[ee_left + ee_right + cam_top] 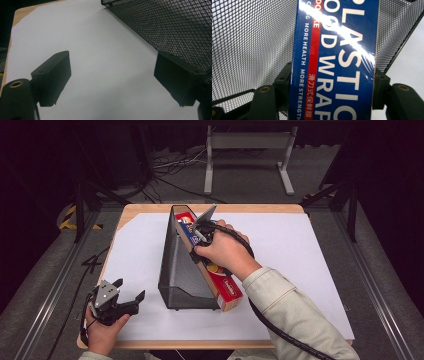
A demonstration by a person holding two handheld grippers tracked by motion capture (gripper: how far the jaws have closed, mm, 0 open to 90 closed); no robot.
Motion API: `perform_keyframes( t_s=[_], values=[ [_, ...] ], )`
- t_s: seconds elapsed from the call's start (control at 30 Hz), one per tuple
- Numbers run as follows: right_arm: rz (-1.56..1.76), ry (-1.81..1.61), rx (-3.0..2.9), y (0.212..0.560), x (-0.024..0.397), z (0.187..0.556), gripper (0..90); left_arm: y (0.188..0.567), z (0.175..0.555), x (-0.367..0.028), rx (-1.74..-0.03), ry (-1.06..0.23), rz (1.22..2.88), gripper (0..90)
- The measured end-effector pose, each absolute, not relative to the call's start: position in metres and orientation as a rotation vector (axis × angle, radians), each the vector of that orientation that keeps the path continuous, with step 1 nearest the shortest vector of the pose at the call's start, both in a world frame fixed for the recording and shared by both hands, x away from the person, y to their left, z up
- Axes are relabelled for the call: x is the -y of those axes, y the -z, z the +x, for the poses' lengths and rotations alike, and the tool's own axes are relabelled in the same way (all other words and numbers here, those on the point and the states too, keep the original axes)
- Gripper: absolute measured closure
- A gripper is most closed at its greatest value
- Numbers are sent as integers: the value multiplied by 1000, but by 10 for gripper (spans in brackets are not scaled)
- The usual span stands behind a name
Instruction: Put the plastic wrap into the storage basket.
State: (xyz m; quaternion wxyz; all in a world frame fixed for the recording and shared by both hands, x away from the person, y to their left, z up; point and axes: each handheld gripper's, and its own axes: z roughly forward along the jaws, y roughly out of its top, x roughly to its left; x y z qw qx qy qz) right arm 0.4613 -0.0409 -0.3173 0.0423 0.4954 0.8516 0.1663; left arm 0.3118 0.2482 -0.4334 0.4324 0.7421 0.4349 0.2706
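Note:
A long blue and red plastic wrap box (210, 265) lies slanted inside a black mesh file holder (175, 265) on the white sheet. My right gripper (200, 231) is shut on the box near its far end, the hand resting over it. In the right gripper view both black jaws press the sides of the plastic wrap box (334, 62), with the mesh wall (249, 42) behind it. My left gripper (125, 292) rests at the near left of the table, open and empty. In the left gripper view its gripper (112, 77) spans bare white sheet beside the mesh holder (175, 27).
The white sheet (300, 255) covers most of a wooden table (150, 208). Beyond the table stand a white metal frame (247, 155) and loose cables on the grey floor. Metal rails run along both sides.

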Motion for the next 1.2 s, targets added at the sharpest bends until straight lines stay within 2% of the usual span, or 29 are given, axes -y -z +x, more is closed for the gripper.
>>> perform_keyframes(
  t_s=[1.2],
  values=[
    [1561,-340,-2653,347,26,480,371,434,312,-249,-1085,-670,1847,148]
  ],
)
